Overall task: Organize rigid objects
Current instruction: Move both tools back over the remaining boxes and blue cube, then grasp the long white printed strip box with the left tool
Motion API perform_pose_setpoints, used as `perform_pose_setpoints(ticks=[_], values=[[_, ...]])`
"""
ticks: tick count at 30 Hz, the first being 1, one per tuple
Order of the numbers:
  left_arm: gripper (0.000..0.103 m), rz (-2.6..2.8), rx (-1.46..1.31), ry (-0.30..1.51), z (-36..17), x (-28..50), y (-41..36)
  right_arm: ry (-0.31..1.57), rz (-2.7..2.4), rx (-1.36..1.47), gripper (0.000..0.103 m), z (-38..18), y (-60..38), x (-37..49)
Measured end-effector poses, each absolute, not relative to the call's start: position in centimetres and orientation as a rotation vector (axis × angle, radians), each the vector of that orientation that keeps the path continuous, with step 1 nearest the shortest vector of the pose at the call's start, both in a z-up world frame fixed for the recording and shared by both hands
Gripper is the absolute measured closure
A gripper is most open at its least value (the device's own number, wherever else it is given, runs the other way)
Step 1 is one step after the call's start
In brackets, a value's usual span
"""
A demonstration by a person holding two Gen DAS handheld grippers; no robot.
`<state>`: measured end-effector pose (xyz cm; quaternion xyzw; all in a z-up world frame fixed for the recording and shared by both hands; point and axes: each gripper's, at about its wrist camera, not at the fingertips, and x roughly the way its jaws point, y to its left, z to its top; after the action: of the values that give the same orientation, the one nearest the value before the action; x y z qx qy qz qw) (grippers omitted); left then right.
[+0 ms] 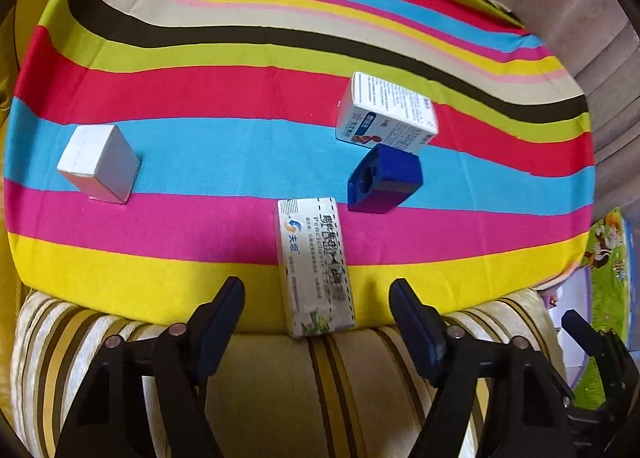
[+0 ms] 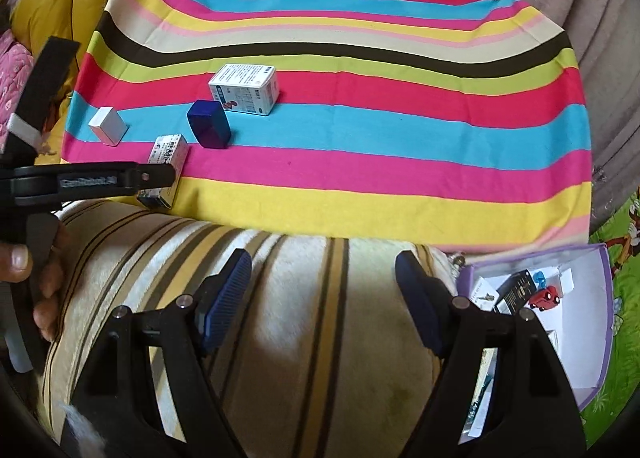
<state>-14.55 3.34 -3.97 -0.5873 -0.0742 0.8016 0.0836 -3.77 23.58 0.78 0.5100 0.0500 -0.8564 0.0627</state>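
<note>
Mostly undone: four boxes are left on the striped cloth (image 1: 280,89). From left to right, a plain white box (image 1: 98,163) is seen standing well apart, a long medicine box (image 1: 316,270) lies at the near edge between the fingers of the left tongs (image 1: 316,300), which are spread wide and not yet pressed on it, then a blue box (image 1: 385,179) touching a printed white box (image 1: 386,113). Right tongs (image 2: 323,300) are held wide, empty. Some items are already collected in the purple-rimmed bin (image 2: 596,338) at far right.
</note>
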Motion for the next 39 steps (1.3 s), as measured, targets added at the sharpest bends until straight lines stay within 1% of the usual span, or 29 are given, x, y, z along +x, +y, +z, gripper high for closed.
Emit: perform_pose_setpoints(ticks=[1,4,6,8,14,21,29,35,36,39], values=[[0.032,2.389,-1.760,-0.209,-4.1,-14.7,3.5,0.154,-2.583,1.542,0.026,0.7,23.4,-4.0],[0.043,2.370,-1.771,-0.166,-4.5,-14.9,4.0,0.163,-2.571,1.544,0.026,0.4,22.8,-4.4],[0.058,2.348,-1.785,-0.160,-5.0,-15.0,4.1,0.164,-2.564,1.545,0.026,0.3,22.6,-4.7],[0.061,2.350,-1.779,-0.168,-5.0,-15.0,3.8,0.167,-2.560,1.546,0.026,0.2,22.2,-5.1],[0.064,2.376,-1.752,-0.214,-5.0,-14.9,2.6,0.172,-2.542,1.561,0.026,-0.4,21.1,-6.3],[0.064,2.463,-1.699,-0.213,-3.9,-15.1,1.2,0.185,-2.507,1.578,0.026,-0.9,19.1,-8.1],[0.064,2.524,-1.647,-0.270,-3.4,-14.7,-0.4,0.169,-2.478,1.572,0.026,-1.5,16.3,-9.8],[0.064,2.554,-1.543,-0.396,-2.7,-14.6,-2.2,0.172,-2.459,1.582,0.026,-2.2,14.2,-11.4],[0.064,2.559,-1.521,-0.415,-2.7,-15.7,-1.8,0.173,-2.461,1.575,0.026,-2.2,14.0,-11.5],[0.064,2.579,-1.487,-0.440,-2.4,-15.9,-2.2,0.147,-2.480,1.571,0.026,-2.3,13.5,-12.4]])
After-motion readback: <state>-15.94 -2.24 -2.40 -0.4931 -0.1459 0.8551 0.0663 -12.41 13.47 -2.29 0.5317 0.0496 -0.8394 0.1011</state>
